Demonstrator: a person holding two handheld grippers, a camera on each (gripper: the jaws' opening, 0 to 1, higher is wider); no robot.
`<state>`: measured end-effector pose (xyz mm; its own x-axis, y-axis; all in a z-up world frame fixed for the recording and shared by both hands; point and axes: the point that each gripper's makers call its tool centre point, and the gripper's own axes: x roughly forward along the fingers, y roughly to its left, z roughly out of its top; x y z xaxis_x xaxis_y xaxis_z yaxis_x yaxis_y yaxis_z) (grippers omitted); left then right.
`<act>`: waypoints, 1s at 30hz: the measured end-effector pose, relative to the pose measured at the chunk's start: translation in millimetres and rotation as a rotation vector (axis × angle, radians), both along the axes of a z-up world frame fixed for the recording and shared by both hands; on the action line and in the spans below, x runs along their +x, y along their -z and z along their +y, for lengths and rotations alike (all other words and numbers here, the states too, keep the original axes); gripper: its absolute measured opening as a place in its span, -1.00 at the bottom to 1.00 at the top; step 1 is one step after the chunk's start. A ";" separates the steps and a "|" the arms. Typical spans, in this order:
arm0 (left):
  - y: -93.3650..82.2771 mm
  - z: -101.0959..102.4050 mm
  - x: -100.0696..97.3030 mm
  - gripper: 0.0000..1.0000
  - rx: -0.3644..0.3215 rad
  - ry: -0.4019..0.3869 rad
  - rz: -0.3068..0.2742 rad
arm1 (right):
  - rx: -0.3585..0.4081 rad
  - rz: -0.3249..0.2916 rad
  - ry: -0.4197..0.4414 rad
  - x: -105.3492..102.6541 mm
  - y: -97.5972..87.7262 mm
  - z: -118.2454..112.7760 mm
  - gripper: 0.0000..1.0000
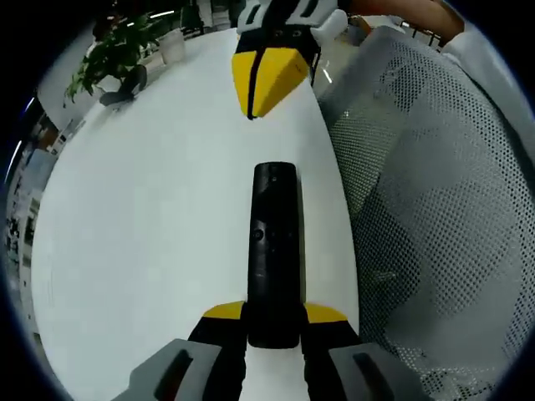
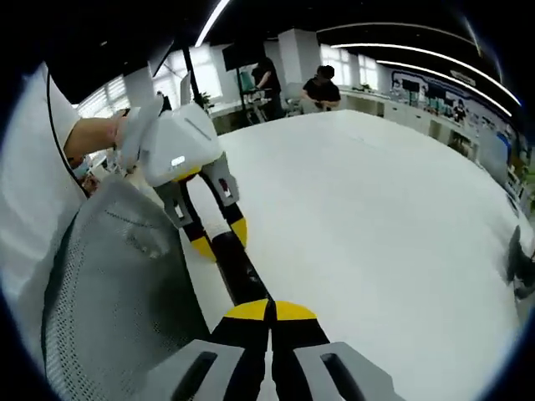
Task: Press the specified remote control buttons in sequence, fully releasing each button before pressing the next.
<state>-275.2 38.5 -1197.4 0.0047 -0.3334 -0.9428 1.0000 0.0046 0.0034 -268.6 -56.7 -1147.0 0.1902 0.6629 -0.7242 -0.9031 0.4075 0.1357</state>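
A black remote control (image 1: 273,238) lies lengthwise above the white table (image 1: 142,217), its near end clamped between the yellow tips of my left gripper (image 1: 273,313). My right gripper (image 1: 267,79) comes in from the top, its yellow tips pressed together and apart from the remote's far end. In the right gripper view my right gripper (image 2: 269,311) is shut with nothing between its jaws. It hovers over the near end of the remote (image 2: 240,274). My left gripper (image 2: 220,238) holds the other end. I cannot tell whether the right tips touch the remote.
A grey mesh chair back (image 1: 435,209) stands against the table edge beside the remote, also seen as mesh (image 2: 117,284). A potted plant (image 1: 113,54) sits at the far table corner. A hand (image 2: 92,134) holds the left gripper. People (image 2: 322,83) stand far behind.
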 end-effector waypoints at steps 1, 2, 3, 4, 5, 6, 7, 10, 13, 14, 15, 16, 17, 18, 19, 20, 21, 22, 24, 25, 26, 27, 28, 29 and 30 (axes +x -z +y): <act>-0.3 0.0 0.8 -0.54 0.000 0.002 0.001 | -0.016 0.011 -0.018 -2.9 5.8 0.3 -1.00; -0.3 0.1 0.7 -0.54 0.002 0.010 0.002 | -0.045 0.048 -0.035 -10.2 14.1 -1.6 -1.00; -0.4 0.1 0.8 -0.54 0.003 0.006 0.005 | -0.039 0.041 -0.048 -9.2 16.6 1.5 -1.00; -0.3 0.0 0.8 -0.54 0.005 0.005 0.005 | -0.053 0.035 -0.063 -9.8 21.3 2.2 -1.00; -0.2 -0.2 0.7 -0.54 0.007 0.004 0.003 | -0.074 0.026 -0.087 -10.5 24.3 1.5 -1.00; -0.1 -0.4 0.5 -0.54 0.011 0.008 0.001 | -0.097 0.015 -0.103 -10.0 27.4 0.1 -1.00; -0.2 -0.2 0.5 -0.54 0.012 0.006 0.002 | -0.128 -0.002 -0.114 -8.3 31.1 -1.6 -1.00; -0.4 0.0 1.1 -0.54 0.003 0.002 0.004 | -0.159 -0.016 -0.133 -7.2 35.8 -2.3 -1.00; -0.5 0.6 1.4 -0.54 -0.015 -0.004 0.008 | -0.163 -0.021 -0.153 -6.7 36.9 -1.1 -1.00; -0.5 0.9 1.0 -0.54 -0.025 -0.004 0.006 | -0.163 -0.021 -0.158 -6.1 36.7 0.5 -1.00; -0.5 0.5 1.1 -0.54 -0.029 -0.007 0.006 | -0.173 -0.028 -0.167 -5.6 36.7 0.4 -1.00; -0.5 0.2 1.2 -0.54 -0.035 -0.013 0.006 | -0.183 -0.034 -0.178 -5.7 36.9 0.3 -1.00; -0.5 0.0 1.2 -0.54 -0.039 -0.014 0.005 | -0.200 -0.044 -0.198 -6.2 36.9 0.1 -1.00; -0.6 -0.1 1.2 -0.54 -0.043 -0.019 0.006 | -0.212 -0.051 -0.212 -6.6 36.9 0.0 -1.00; -0.6 -0.1 1.2 -0.54 -0.045 -0.019 0.006 | -0.222 -0.062 -0.225 -7.3 36.4 0.6 -1.00; -0.6 -0.2 1.2 -0.54 -0.045 -0.020 0.006 | -0.230 -0.065 -0.235 -8.0 36.5 0.7 -1.00; -0.7 -0.2 1.1 -0.54 -0.042 -0.016 0.006 | -0.239 -0.071 -0.245 -8.3 36.5 0.7 -1.00; -0.7 -0.5 1.1 -0.54 -0.038 -0.015 0.006 | -0.242 -0.072 -0.249 -8.4 36.3 0.6 -1.00; -0.7 -0.7 1.0 -0.54 -0.032 -0.013 0.007 | -0.237 -0.078 -0.257 -9.3 33.8 2.5 -1.00; -0.7 -0.8 1.3 -0.54 -0.029 -0.012 0.008 | -0.233 -0.076 -0.256 -9.1 33.3 3.4 -1.00; -0.8 -0.8 1.4 -0.54 -0.027 -0.012 0.010 | -0.233 -0.073 -0.255 -9.4 33.6 4.1 -1.00; -0.8 -0.6 1.4 -0.54 -0.026 -0.012 0.011 | -0.248 -0.065 -0.257 -10.0 36.6 3.2 -1.00; -0.8 -0.6 1.3 -0.55 -0.026 -0.012 0.012 | -0.265 -0.079 -0.259 -9.3 38.5 1.4 -1.00; -0.8 -0.5 1.3 -0.55 -0.025 -0.011 0.011 | -0.260 -0.076 -0.264 -9.6 37.0 2.3 -1.00; -0.9 -0.7 1.2 -0.55 -0.024 -0.010 0.011 | -0.263 -0.070 -0.254 -9.4 37.0 1.4 -1.00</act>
<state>-274.0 37.7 -1196.5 -0.0017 -0.3563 -0.9344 0.9999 0.0146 -0.0074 -278.0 -55.3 -1184.0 0.0988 0.4880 -0.8672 -0.9832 0.1820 -0.0096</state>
